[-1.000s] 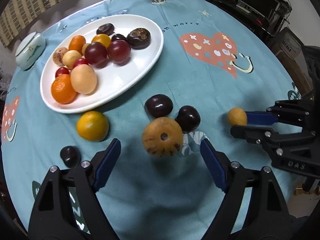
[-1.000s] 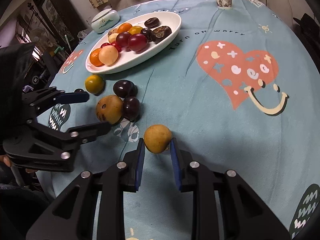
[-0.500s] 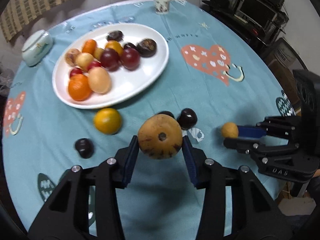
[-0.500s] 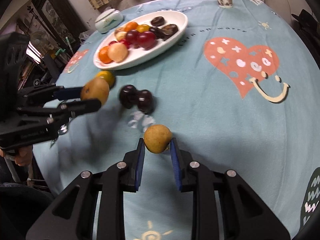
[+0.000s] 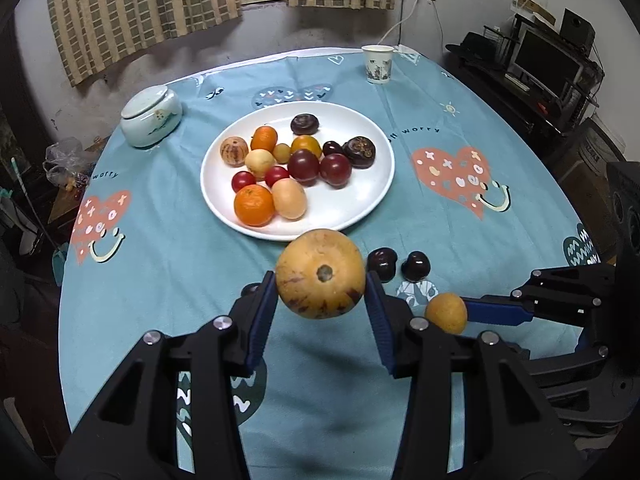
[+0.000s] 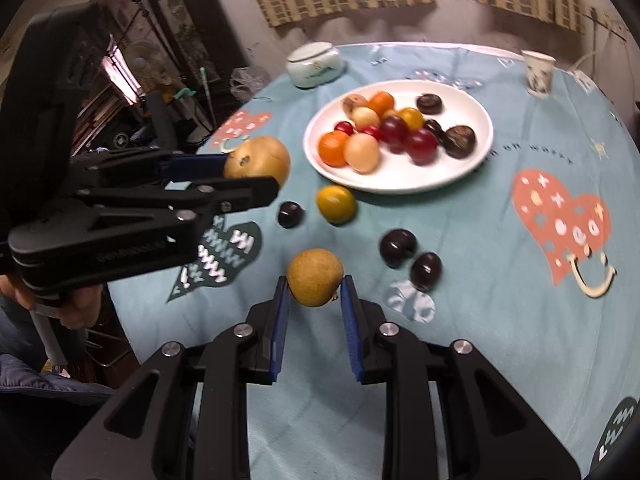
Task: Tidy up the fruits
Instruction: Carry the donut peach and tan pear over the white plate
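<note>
My left gripper (image 5: 320, 284) is shut on a large tan spotted fruit (image 5: 320, 273), held above the blue tablecloth just in front of the white plate (image 5: 372, 196). The plate carries several fruits: oranges, red plums, dark ones. My right gripper (image 6: 314, 288) is shut on a small yellow-brown fruit (image 6: 315, 276), lifted off the cloth; the same small fruit (image 5: 446, 313) shows at the right in the left wrist view. Two dark plums (image 5: 382, 263) (image 5: 416, 265) lie on the cloth between the grippers. A yellow-orange fruit (image 6: 336, 204) and a small dark fruit (image 6: 290, 214) lie near the plate's front edge.
A pale lidded jar (image 5: 151, 120) stands at the far left of the round table (image 5: 160, 264). A paper cup (image 5: 377, 64) stands at the far edge. A person's hand (image 6: 76, 308) holds the left gripper's handle. Shelves and electronics (image 5: 548, 68) lie beyond the table's right side.
The left gripper closed on the large tan fruit and lifted it off the cloth. The right gripper, with the small fruit, also rose. Both views now take in more of the table and room.
</note>
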A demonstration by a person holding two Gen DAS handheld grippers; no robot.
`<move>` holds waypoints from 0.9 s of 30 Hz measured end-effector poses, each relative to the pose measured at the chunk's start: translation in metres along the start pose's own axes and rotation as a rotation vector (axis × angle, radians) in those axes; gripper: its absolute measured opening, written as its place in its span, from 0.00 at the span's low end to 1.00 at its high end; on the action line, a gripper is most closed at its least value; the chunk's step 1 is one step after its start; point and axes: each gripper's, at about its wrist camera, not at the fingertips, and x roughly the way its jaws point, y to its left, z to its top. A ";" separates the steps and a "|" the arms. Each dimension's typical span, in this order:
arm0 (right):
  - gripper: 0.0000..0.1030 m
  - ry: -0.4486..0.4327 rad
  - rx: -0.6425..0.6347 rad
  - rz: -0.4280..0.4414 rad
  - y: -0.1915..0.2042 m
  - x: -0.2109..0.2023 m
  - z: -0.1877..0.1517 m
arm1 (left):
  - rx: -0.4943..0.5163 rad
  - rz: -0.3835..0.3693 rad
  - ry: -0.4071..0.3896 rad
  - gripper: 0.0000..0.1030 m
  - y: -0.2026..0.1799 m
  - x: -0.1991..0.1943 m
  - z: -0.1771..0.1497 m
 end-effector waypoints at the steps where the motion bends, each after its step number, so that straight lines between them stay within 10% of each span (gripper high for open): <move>1: 0.25 -0.001 -0.005 0.003 0.002 0.000 0.001 | -0.004 -0.002 -0.001 0.44 0.002 -0.002 0.000; 27: 0.26 0.065 -0.002 0.075 0.007 0.029 0.001 | -0.126 -0.008 0.031 0.44 0.048 0.007 -0.002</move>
